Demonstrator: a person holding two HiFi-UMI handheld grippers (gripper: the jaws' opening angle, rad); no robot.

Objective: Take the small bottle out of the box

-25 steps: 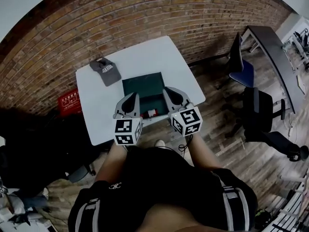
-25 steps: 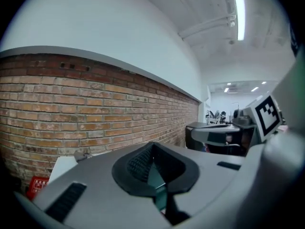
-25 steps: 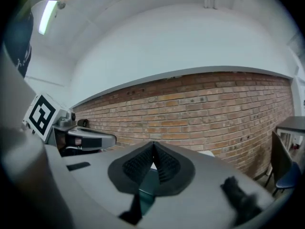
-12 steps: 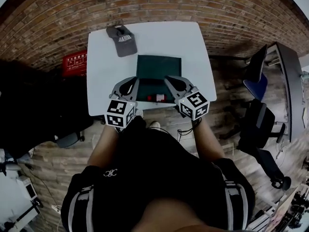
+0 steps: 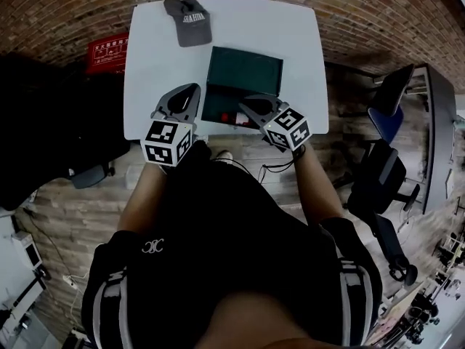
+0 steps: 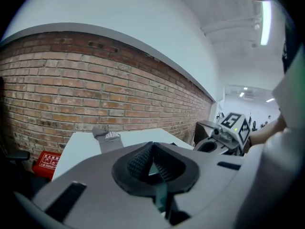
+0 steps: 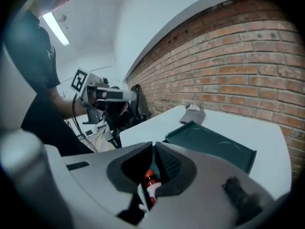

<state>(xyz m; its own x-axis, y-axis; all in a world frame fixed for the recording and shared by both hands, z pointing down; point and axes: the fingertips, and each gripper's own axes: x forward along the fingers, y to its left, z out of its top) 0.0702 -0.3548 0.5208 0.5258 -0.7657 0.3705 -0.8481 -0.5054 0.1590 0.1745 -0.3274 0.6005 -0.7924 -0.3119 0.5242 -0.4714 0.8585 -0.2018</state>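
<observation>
A dark green box stands open on the white table, its lid raised at the far side. The small bottle, red-capped with a white label, lies in the box near its front wall. My right gripper is shut and empty at the box's front right. In the right gripper view the bottle shows below and behind the closed jaws, not between the pads. My left gripper is shut and empty just left of the box.
A grey cap lies on the table beyond the box, also visible as the cap in the left gripper view. A red crate sits on the floor to the left. Office chairs and a desk stand to the right, under a brick wall.
Both grippers have sunk toward the table. The right one tipped downward and now sits over the box's front right corner by the bottle; the left came to the box's left side.
</observation>
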